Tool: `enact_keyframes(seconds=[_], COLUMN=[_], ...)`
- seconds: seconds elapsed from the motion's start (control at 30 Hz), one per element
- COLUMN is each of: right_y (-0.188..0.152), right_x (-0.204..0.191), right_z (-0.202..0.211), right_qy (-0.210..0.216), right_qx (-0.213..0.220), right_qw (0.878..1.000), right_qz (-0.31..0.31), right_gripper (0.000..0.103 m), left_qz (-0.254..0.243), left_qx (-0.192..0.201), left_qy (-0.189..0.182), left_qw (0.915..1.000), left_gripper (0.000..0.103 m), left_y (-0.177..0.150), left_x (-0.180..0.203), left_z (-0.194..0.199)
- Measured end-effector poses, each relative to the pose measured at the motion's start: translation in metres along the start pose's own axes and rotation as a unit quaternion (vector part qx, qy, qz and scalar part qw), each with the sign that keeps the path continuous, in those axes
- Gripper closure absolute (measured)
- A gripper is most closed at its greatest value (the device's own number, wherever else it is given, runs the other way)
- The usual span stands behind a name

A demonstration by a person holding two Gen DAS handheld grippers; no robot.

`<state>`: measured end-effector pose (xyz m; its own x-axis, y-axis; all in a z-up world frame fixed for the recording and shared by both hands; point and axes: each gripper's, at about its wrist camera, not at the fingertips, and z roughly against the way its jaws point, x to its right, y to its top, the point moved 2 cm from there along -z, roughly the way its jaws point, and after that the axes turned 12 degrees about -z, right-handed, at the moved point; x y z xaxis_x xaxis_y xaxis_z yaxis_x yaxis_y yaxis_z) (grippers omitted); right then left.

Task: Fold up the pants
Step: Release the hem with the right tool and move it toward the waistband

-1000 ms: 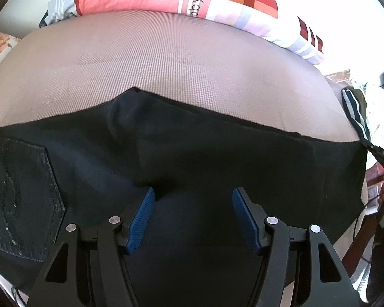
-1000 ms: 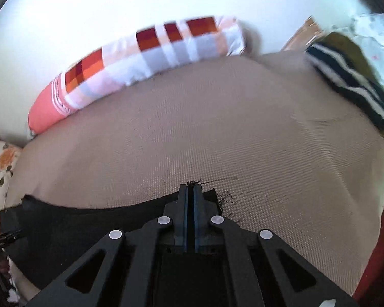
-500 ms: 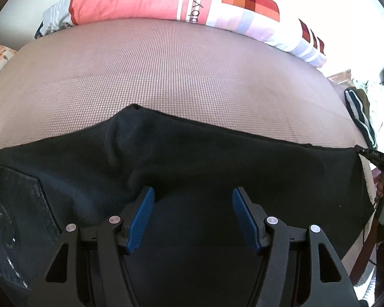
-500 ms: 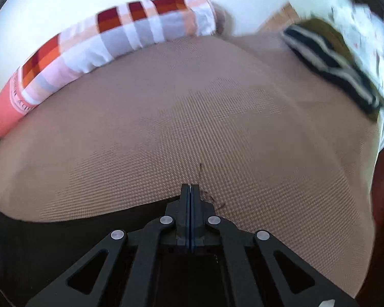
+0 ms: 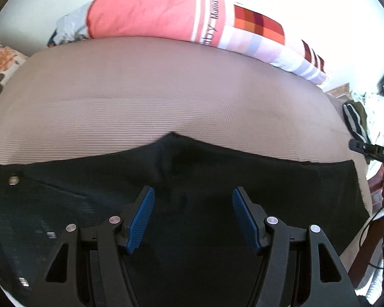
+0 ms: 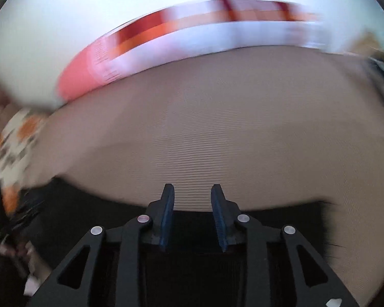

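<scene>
Black pants (image 5: 192,174) lie spread flat across a beige mattress (image 5: 166,89), waist and back pocket with rivets at the left, leg end at the right. My left gripper (image 5: 193,203) hovers open over the crotch area, nothing between its blue pads. In the right wrist view, which is motion-blurred, my right gripper (image 6: 192,203) has its jaws opening; the gap between the pads shows only bare mattress (image 6: 217,133), and the pants (image 6: 281,215) edge lies just below the fingertips. The right gripper (image 5: 366,149) also shows at the right edge of the left wrist view.
A long pink, white and red-checked bolster (image 5: 181,20) lies along the far side by the white wall. A floral pillow (image 5: 0,66) sits at the far left. Striped dark clothing (image 5: 355,120) is piled at the mattress's right end.
My right gripper, shut on the frayed pant-leg corner before, has let go and swung left along the leg edge. The left gripper drifted slightly over the pants, still open.
</scene>
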<state>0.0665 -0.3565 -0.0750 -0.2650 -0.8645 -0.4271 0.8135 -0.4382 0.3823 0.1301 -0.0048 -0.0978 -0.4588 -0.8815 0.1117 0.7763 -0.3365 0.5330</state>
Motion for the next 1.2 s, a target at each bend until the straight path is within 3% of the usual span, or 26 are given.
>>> enact_keyframes(seconds=[0.13, 0.2, 0.4, 0.53, 0.73, 0.8, 0.97, 1.1, 1.2], right_y=[-0.013, -0.021, -0.048, -0.056, -0.066, -0.067, -0.063, -0.068, -0.068], right_x=[-0.093, -0.141, -0.243, -0.277, -0.289, -0.292, -0.298, -0.294, -0.294], right_z=[-0.053, -0.082, -0.14, -0.167, -0.188, -0.186, -0.175, -0.19, -0.185], right_qy=[0.08, 0.113, 0.148, 0.149, 0.15, 0.164, 0.142, 0.12, 0.109], right_qx=[-0.077, -0.117, -0.196, -0.227, -0.27, -0.26, -0.195, -0.184, -0.166], right_qw=[0.991, 0.979, 0.94, 0.922, 0.9, 0.899, 0.919, 0.929, 0.936], right_qz=[0.081, 0.127, 0.238, 0.277, 0.309, 0.313, 0.312, 0.298, 0.291], right_gripper=[0.074, 0.074, 0.074, 0.073, 0.073, 0.097, 0.1, 0.1, 0.089], left_qz=[0.002, 0.005, 0.033, 0.04, 0.038, 0.033, 0.025, 0.033, 0.031], left_qx=[-0.006, -0.01, -0.016, -0.01, -0.001, 0.003, 0.013, 0.014, 0.005], left_qy=[0.025, 0.036, 0.049, 0.048, 0.045, 0.05, 0.065, 0.069, 0.084], left_qw=[0.9997, 0.9993, 0.9981, 0.998, 0.9982, 0.9982, 0.9975, 0.997, 0.996], left_gripper=[0.039, 0.039, 0.039, 0.039, 0.039, 0.039, 0.039, 0.039, 0.039], left_y=[-0.012, -0.022, -0.048, -0.052, -0.054, -0.053, -0.052, -0.051, -0.046], left_x=[-0.025, -0.04, -0.078, -0.088, -0.093, -0.092, -0.093, -0.096, -0.092], left_z=[0.01, 0.015, 0.02, 0.02, 0.018, 0.017, 0.012, 0.006, 0.004])
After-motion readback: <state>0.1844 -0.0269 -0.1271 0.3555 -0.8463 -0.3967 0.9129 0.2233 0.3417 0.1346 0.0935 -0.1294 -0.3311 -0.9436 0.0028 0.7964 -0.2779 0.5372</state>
